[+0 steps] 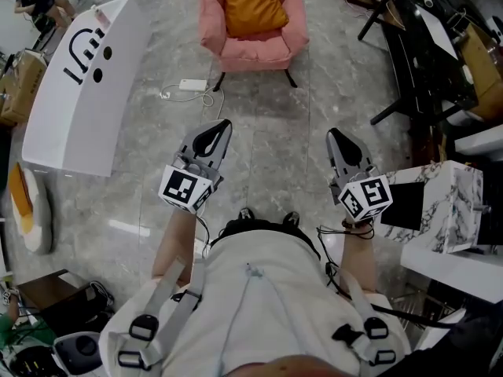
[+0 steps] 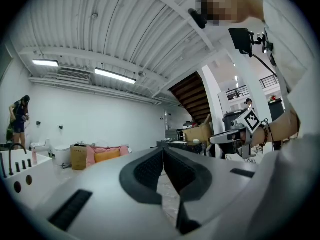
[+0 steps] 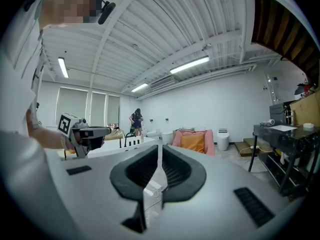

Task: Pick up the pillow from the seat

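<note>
- While the person holds them out level, the left gripper (image 1: 224,124) and right gripper (image 1: 333,133) are both closed tight, holding nothing.
- Orange pillow (image 1: 250,5) sits on the pink armchair (image 1: 259,52), well ahead of both.

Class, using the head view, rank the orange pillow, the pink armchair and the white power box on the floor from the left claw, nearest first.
From the left claw:
1. White power box, lying just ahead.
2. Pink armchair, beyond it, rightward.
3. Orange pillow, resting in it, farthest back.
</note>
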A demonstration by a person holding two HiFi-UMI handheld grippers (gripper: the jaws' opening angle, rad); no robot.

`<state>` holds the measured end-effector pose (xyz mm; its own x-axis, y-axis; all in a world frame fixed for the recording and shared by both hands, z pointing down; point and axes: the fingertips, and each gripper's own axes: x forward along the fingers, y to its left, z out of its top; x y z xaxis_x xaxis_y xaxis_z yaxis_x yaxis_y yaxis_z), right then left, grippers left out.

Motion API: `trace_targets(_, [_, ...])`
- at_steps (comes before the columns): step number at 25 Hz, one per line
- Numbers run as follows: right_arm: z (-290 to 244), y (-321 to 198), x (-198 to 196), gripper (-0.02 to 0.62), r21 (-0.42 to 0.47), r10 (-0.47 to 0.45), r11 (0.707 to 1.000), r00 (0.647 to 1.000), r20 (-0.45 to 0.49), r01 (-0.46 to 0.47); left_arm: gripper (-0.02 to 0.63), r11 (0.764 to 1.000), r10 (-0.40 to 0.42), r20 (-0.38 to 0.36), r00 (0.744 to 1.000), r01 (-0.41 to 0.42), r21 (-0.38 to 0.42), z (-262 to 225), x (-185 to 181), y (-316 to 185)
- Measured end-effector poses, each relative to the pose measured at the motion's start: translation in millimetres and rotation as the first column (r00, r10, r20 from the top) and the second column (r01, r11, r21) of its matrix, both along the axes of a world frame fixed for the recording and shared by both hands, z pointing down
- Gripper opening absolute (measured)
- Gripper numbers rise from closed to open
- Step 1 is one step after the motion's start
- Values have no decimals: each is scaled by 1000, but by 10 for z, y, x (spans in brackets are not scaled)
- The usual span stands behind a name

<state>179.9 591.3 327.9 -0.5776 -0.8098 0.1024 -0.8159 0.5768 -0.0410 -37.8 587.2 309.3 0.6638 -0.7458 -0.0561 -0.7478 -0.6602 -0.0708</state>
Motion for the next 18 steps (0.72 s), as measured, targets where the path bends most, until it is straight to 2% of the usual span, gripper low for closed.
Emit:
trace_targets(4, [24, -44, -128, 25, -8, 7, 1000, 1000, -4, -7, 12, 1000, 9, -12, 1000, -9, -6, 14, -134, -49])
trace_targets(6, [43, -74, -188, 39, -12, 13, 1000, 1000, -7, -13, 46, 1000, 26, -10, 1000, -26, 0, 36, -180, -84])
trace_targets(8, [64, -115, -239, 91, -21, 16, 1000, 1000, -11, -16, 67, 999, 36, -5, 999, -36, -6, 62, -212, -138])
trace_targets(9, [74, -134, -260, 95, -26, 14, 1000, 1000, -12, -14, 67, 999, 37, -6, 999, -37, -13, 79, -221, -163])
trace_targets(18, [216, -651, -107, 145, -47, -16, 999, 1000, 5, 16, 116, 997, 39, -3, 999, -39, -63, 254, -31, -639])
